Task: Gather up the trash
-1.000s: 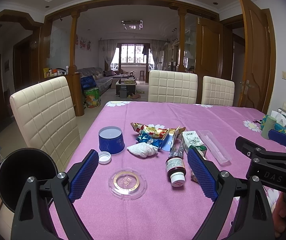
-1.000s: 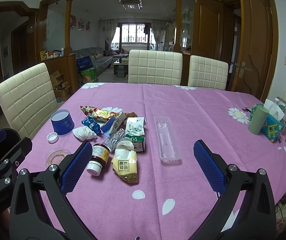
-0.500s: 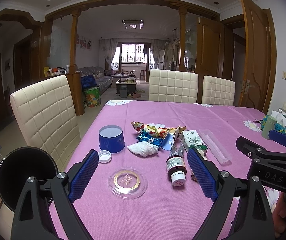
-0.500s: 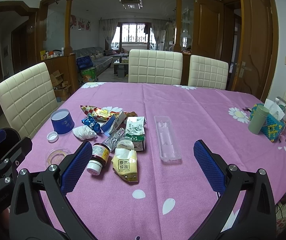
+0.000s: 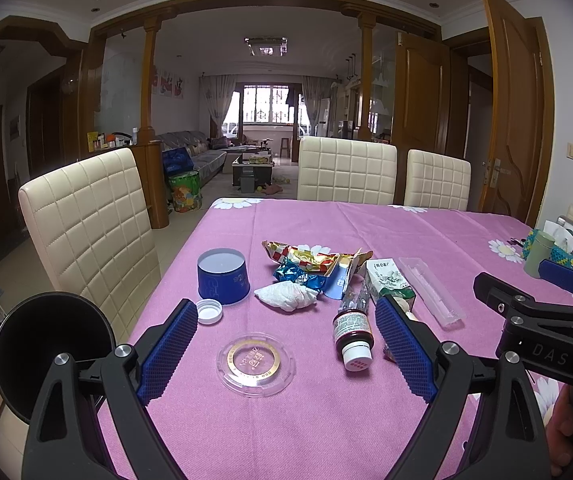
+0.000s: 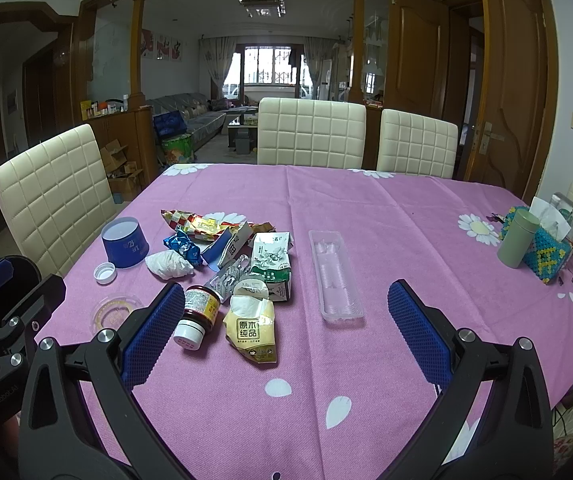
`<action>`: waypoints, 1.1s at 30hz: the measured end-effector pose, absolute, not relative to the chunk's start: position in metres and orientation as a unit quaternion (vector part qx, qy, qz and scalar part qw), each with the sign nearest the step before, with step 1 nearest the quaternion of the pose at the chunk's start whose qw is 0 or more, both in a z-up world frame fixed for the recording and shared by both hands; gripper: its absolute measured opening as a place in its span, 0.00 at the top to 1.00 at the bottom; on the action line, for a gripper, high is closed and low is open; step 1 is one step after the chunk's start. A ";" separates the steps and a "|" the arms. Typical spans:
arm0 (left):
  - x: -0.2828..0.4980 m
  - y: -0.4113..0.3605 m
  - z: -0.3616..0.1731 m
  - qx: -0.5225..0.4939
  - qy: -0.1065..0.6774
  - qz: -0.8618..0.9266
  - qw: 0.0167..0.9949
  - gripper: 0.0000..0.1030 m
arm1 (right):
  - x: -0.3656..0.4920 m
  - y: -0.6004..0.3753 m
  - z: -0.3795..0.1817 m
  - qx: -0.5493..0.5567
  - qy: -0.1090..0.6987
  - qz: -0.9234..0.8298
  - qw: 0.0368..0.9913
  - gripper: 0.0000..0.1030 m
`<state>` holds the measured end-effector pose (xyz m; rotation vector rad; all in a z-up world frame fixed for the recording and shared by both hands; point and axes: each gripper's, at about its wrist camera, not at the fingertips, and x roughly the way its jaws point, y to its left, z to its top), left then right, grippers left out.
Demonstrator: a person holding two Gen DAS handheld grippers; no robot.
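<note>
Trash pile (image 6: pixel 230 264) mid-table, both grippers wide.

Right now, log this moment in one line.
left tongs: open, empty | right tongs: open, empty | trash pile: untouched on table

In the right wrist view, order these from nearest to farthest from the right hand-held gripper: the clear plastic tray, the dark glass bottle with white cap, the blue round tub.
1. Dark glass bottle with white cap, beside its left finger.
2. Clear plastic tray, ahead, centre.
3. Blue round tub, far left.
</note>
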<state>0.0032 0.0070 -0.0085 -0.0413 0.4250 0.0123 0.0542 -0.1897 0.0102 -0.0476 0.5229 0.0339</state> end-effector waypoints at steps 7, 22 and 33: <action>0.005 0.007 -0.010 -0.020 0.212 0.006 0.977 0.14 | 0.053 -0.188 0.006 -0.024 0.258 0.017 0.966 0.03; 0.011 0.009 -0.009 -0.028 0.227 0.004 0.973 0.14 | 0.058 -0.188 -0.001 -0.018 0.271 0.021 0.962 0.03; 0.048 0.020 -0.046 -0.023 0.293 0.013 0.956 0.14 | 0.091 -0.194 -0.037 -0.024 0.308 0.027 0.951 0.03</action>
